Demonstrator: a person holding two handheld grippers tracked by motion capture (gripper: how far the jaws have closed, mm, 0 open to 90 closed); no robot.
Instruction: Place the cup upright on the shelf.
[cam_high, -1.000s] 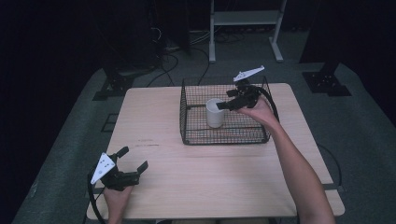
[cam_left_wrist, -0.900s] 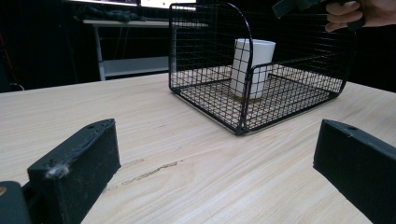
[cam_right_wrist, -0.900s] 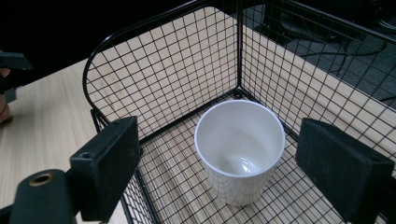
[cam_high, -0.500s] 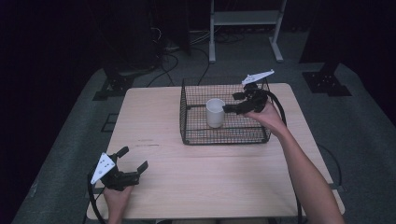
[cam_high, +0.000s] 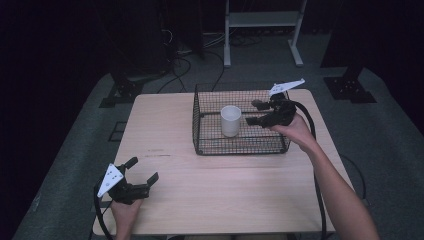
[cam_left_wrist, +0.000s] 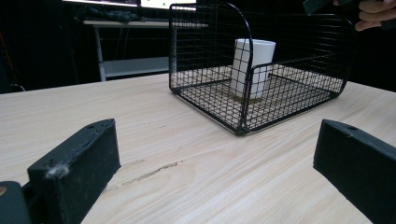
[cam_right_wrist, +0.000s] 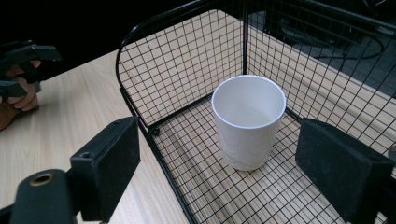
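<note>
A white cup stands upright inside a black wire basket at the back right of the wooden table. My right gripper hovers over the basket's right part, a little to the right of the cup and apart from it. In the right gripper view the cup sits beyond the wide-apart jaws of the gripper, which is open with nothing between them. My left gripper rests open near the table's front left corner. From the left gripper view its jaws face the basket and the cup.
Bare tabletop lies between the left gripper and the basket. A metal rack stands on the floor behind the table, with cables beside it. The right gripper's cable trails along the forearm to the table's front edge.
My right gripper has drawn back to the right, away from the cup, which stays standing in the basket. The left gripper has not moved.
</note>
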